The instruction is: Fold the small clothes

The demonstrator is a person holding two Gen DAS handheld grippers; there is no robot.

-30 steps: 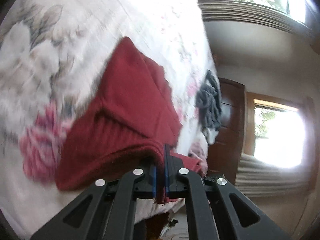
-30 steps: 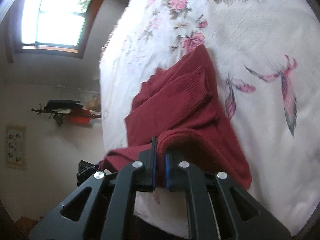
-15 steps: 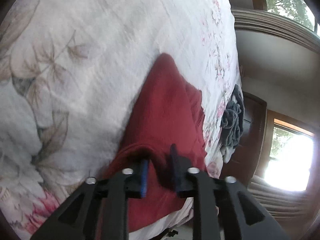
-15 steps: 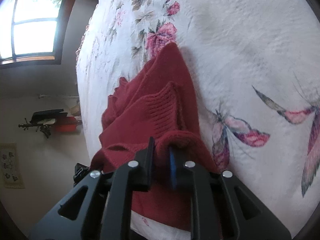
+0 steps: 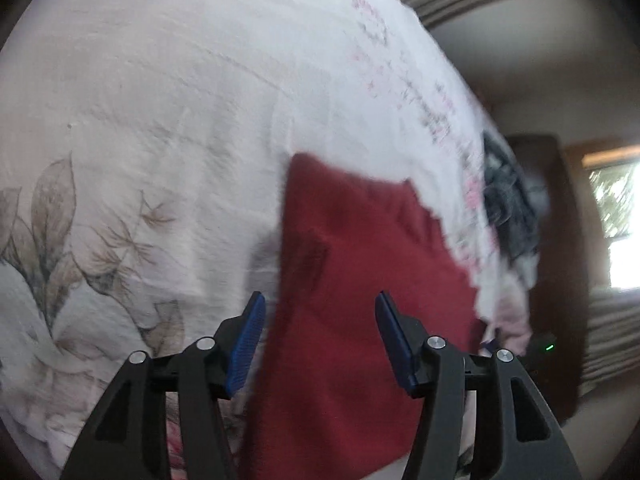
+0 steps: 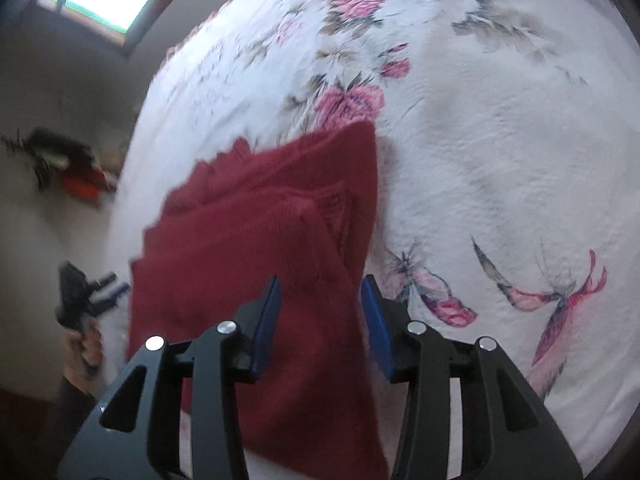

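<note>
Each claw is built alike: the left claw [image 5: 320, 338] and the right claw [image 6: 320, 320] have matte black frames with triangular cut-outs, round silver screws at the joints, and ribbed blue pads [image 5: 246, 346] lining the inner faces of their two black fingers.

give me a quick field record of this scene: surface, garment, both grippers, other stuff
surface: floral bedspread
garment: red knit, folded in layers, lying flat on the bedspread
left gripper: open, above the knit, holding nothing
right gripper: open, above the knit, holding nothing
other clothes: dark pile at the bed's far edge
</note>
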